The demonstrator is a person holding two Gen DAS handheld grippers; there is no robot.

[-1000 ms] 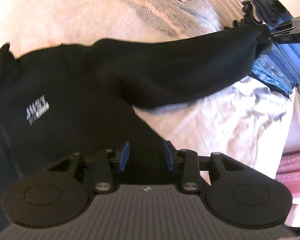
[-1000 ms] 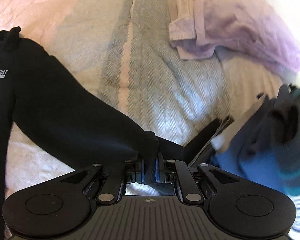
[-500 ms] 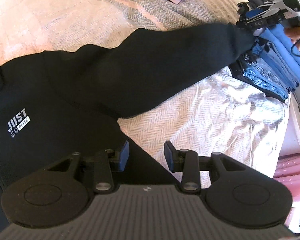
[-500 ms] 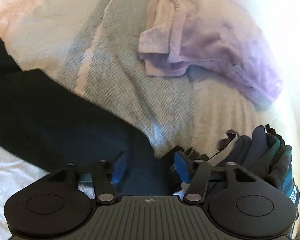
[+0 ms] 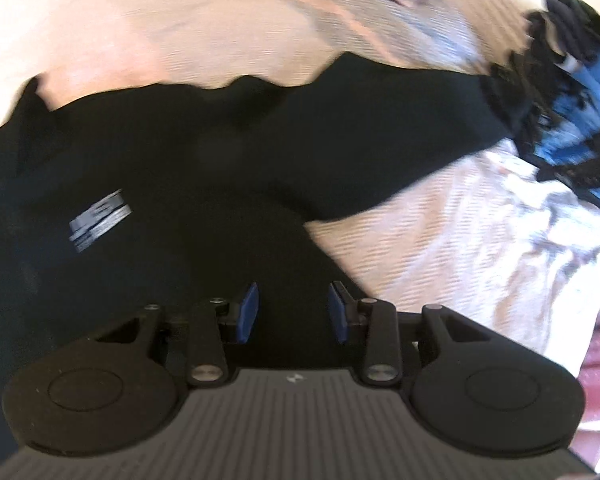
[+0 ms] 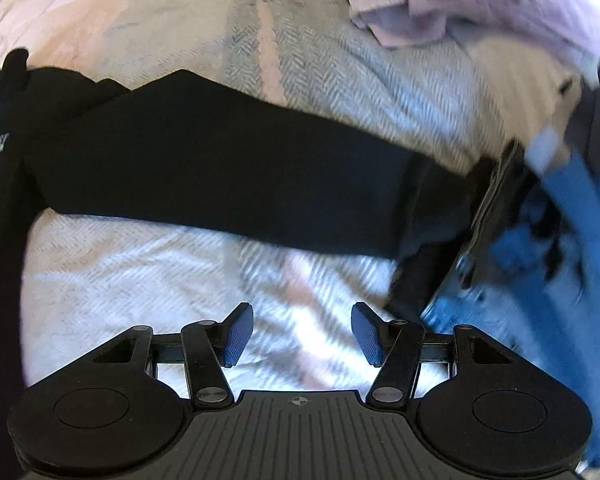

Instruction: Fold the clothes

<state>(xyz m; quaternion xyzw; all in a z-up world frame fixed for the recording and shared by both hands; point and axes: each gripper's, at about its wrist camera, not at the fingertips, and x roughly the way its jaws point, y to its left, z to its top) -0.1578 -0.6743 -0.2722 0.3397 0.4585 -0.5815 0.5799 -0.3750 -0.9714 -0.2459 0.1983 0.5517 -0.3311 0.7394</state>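
Observation:
A black sweatshirt (image 5: 148,168) with a small white chest logo (image 5: 100,218) lies spread on the bed. Its long sleeve (image 5: 380,128) stretches out to the right, the cuff ending by a clothes pile. My left gripper (image 5: 293,312) hovers open over the sweatshirt's body, nothing between its blue pads. In the right wrist view the same sleeve (image 6: 228,184) lies flat across the bedspread, its cuff (image 6: 432,208) near the pile. My right gripper (image 6: 302,334) stands open and empty, drawn back from the sleeve above bare bedspread.
A pile of blue and dark folded clothes (image 6: 552,240) sits at the right, also the pile (image 5: 572,92) at the left view's upper right. Lilac garments (image 6: 480,4) lie heaped at the far side. The pale herringbone bedspread (image 6: 148,272) covers the bed.
My right gripper has let go of the sleeve cuff, opened wide and pulled back. The sleeve now lies flat on the bed. The left gripper stays open, its view shifted slightly.

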